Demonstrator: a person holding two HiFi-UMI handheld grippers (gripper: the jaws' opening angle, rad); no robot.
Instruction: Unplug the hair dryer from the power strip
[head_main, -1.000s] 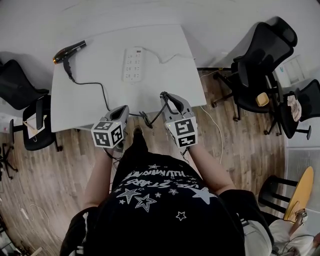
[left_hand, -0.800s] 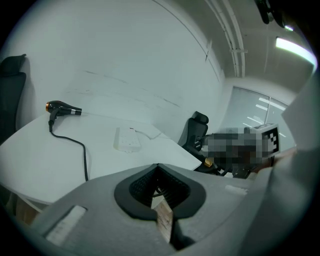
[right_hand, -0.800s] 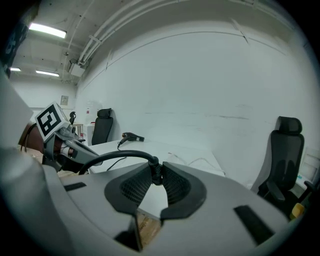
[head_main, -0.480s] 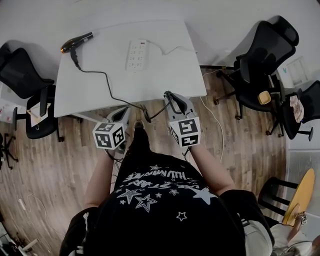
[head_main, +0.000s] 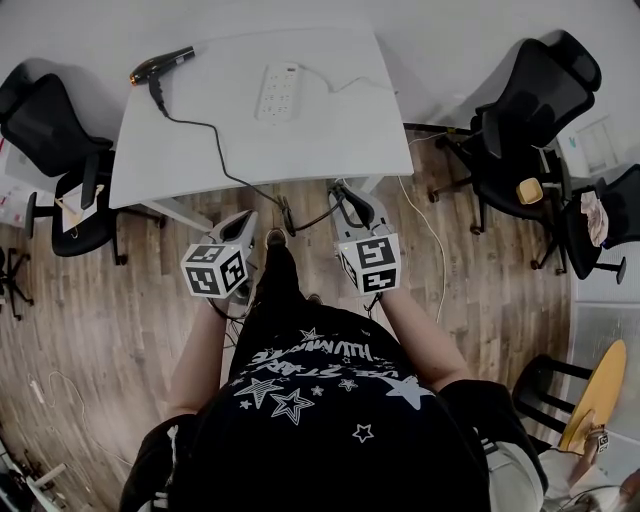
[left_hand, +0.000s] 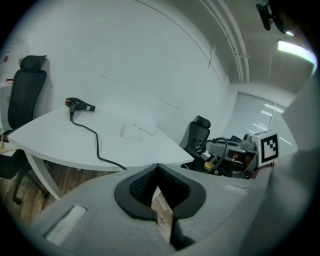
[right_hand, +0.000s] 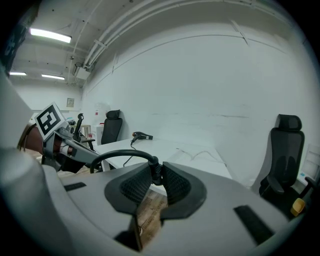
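Plug clear of the white power strip (head_main: 278, 92)
I am gripping the black plug (right_hand: 151, 169) between the right gripper (head_main: 340, 192) jaws, with the left gripper (head_main: 247, 216) jaws closed and empty. Tugging the black cord (head_main: 215, 150) risks dragging the black-and-gold hair dryer (head_main: 160, 65) off the white desk (head_main: 330, 140) corner.

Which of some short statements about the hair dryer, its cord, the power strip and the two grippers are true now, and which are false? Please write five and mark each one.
1. The hair dryer and the power strip both lie on the white table. True.
2. The right gripper is shut on the plug of the dryer's black cord. True.
3. That plug sits in the power strip. False: it is off the table, between the right gripper's jaws.
4. The left gripper holds the power strip. False: its jaws are together on nothing.
5. No chairs stand near the table. False: black office chairs stand at both sides.
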